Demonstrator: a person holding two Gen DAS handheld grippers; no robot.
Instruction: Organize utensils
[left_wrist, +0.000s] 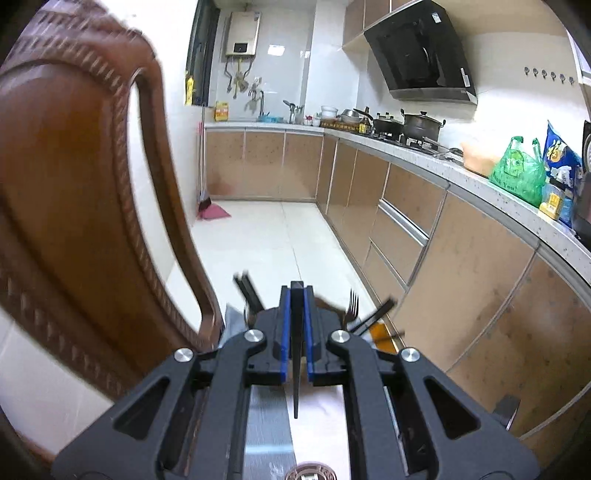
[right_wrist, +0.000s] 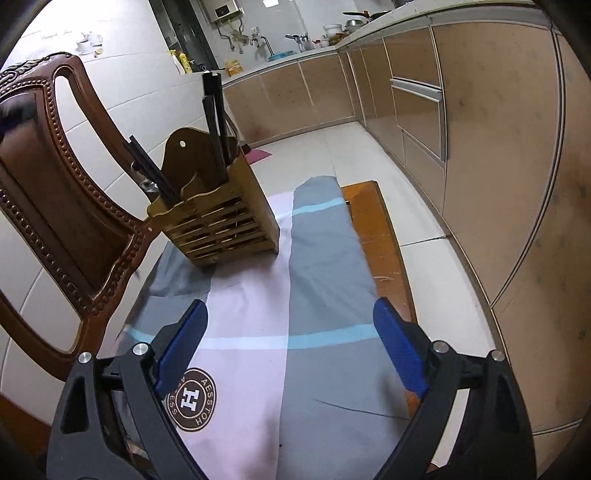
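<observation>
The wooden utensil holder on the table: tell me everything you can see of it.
The wooden utensil holder is a tan box with a slatted front, a scalloped rim and a darker arched back panel with a hanging hole. It stands upright on the grey and pink cloth, close beside the chair. Black chopsticks stick up from it, some leaning left. Neither gripper touches it.

We read "AESSTOH" around a brown round logo (right_wrist: 190, 398) with a large "H" at its centre, printed on the pink-and-grey cloth (right_wrist: 325, 280) covering the bench. The green plastic bag (left_wrist: 517, 173) shows partial white lettering, apparently "Thank You". Characters on the blue packet (left_wrist: 559, 155) are too small for us to read.
</observation>
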